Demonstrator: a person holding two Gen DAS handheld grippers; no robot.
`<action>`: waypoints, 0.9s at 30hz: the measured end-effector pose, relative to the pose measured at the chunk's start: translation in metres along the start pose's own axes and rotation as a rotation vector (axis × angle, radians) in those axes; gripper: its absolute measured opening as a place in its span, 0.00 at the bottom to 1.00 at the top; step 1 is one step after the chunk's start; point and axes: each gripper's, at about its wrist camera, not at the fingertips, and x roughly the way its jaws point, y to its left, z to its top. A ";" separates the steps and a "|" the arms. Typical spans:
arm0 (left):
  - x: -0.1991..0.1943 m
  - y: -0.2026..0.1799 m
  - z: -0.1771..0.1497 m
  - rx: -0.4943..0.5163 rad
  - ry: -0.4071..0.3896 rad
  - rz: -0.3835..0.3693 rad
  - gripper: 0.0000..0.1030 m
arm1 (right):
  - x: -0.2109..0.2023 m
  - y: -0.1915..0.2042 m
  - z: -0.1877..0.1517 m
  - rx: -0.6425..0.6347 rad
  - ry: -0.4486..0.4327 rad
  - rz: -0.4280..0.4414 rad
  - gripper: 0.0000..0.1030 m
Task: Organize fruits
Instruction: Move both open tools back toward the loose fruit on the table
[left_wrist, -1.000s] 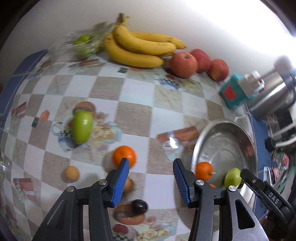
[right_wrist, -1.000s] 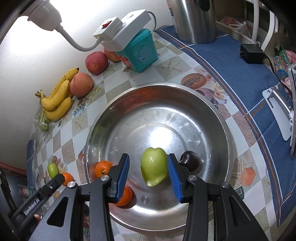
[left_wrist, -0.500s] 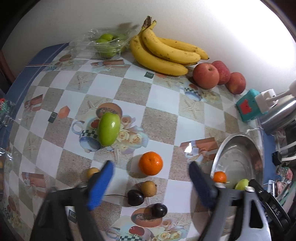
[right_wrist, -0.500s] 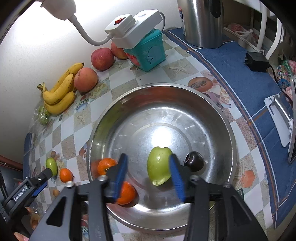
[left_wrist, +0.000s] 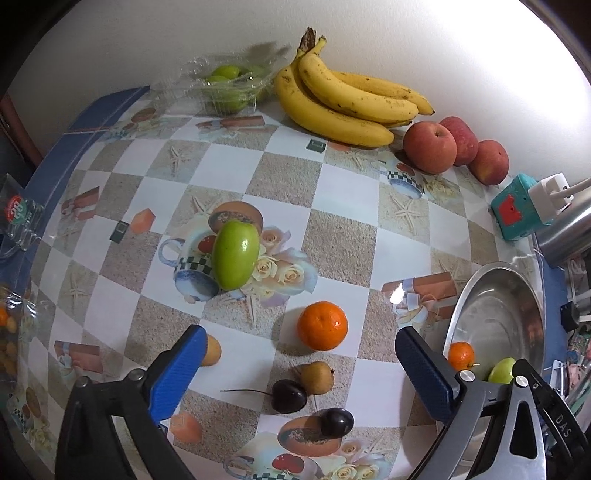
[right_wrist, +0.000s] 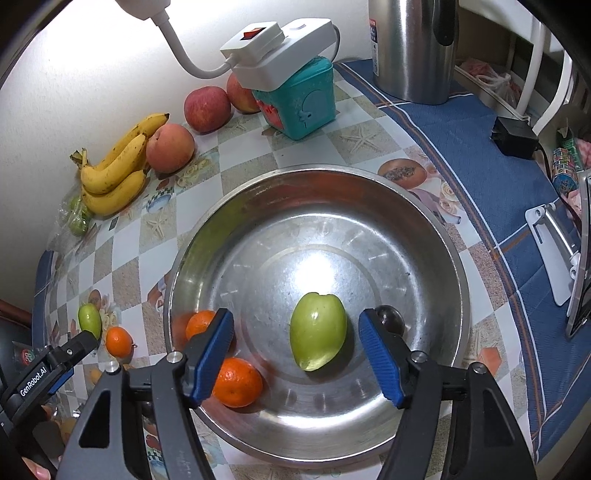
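While both tools hang over a checked counter (left_wrist: 347, 206), a steel bowl (right_wrist: 436, 266) at the right holds 1 green fruit (right_wrist: 317, 336), 2 oranges and 1 dark fruit. On the counter lie a second green fruit (left_wrist: 236, 258), its long axis running away from the camera, an orange (left_wrist: 322, 325) and smaller fruits. The left tool (left_wrist: 295, 373) is opening wide and empty, the orange just ahead between its jaws' line, so the left hand is nearer. The right tool (right_wrist: 297, 354) is opening, pads clear of the bowl's green fruit
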 end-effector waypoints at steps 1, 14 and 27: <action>0.000 0.000 0.000 0.001 -0.006 0.007 1.00 | 0.000 0.001 0.000 -0.004 -0.002 -0.001 0.78; -0.001 -0.001 -0.001 0.016 -0.014 0.025 1.00 | 0.000 0.004 -0.002 -0.037 -0.024 -0.048 0.94; -0.024 -0.016 -0.003 0.204 -0.100 0.109 1.00 | -0.007 0.015 -0.007 -0.062 -0.023 -0.059 0.94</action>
